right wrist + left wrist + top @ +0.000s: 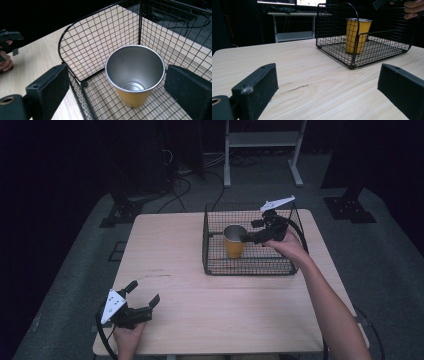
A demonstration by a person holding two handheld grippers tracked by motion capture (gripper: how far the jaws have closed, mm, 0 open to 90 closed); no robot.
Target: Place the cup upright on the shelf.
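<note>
Closing unevenly, the wide-open, empty right gripper could tip the upright yellow metal cup against the black wire basket; the left gripper gapes empty.

Both forearms are bare, with no sleeve showing. The left gripper is black, topped by a white three-cornered plate dotted with small dark marks, perhaps screws; a black cable loops out behind it. Its two jaws are blocky matte slabs, each with a small hole near the tip, and a brass-ringed hole sits at one jaw's base. The right gripper is likewise black, under a pale grey plate.
</note>
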